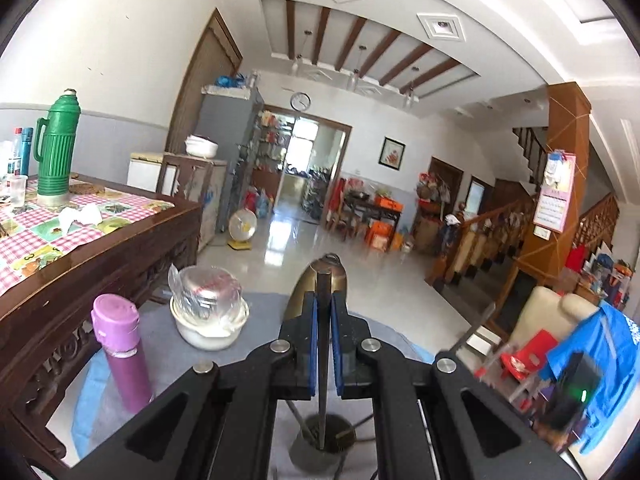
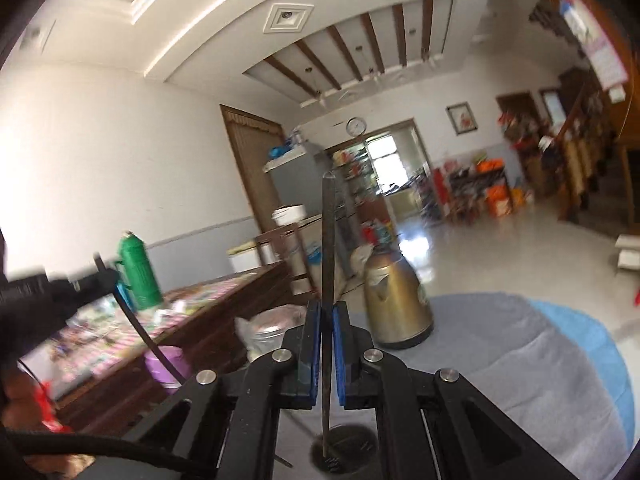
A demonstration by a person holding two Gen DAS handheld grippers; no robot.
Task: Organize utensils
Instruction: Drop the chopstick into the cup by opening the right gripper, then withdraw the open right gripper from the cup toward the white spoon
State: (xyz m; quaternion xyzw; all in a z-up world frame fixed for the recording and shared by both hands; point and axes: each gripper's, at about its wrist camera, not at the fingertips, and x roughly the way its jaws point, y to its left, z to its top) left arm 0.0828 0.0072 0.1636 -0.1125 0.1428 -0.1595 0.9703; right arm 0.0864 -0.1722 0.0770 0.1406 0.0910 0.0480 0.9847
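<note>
My left gripper [image 1: 324,300] is shut on a thin dark utensil handle [image 1: 323,360] held upright; its lower end hangs inside a round grey holder [image 1: 324,440] just below the jaws. My right gripper [image 2: 328,308] is shut on another slim dark utensil [image 2: 329,240], also upright, its tip over a grey holder [image 2: 344,452] with a slotted bottom. In the right wrist view the left gripper [image 2: 100,280] shows blurred at the left with its dark utensil [image 2: 148,336] slanting down. A metal utensil leans in the holder in the left view.
A small table under a grey-blue cloth [image 2: 520,360] carries a gold kettle [image 2: 396,304], a purple flask [image 1: 120,344] and a white bowl with a glass lid [image 1: 208,312]. A big wooden table [image 1: 120,232] with a checked cloth and a green thermos [image 1: 58,148] stands left.
</note>
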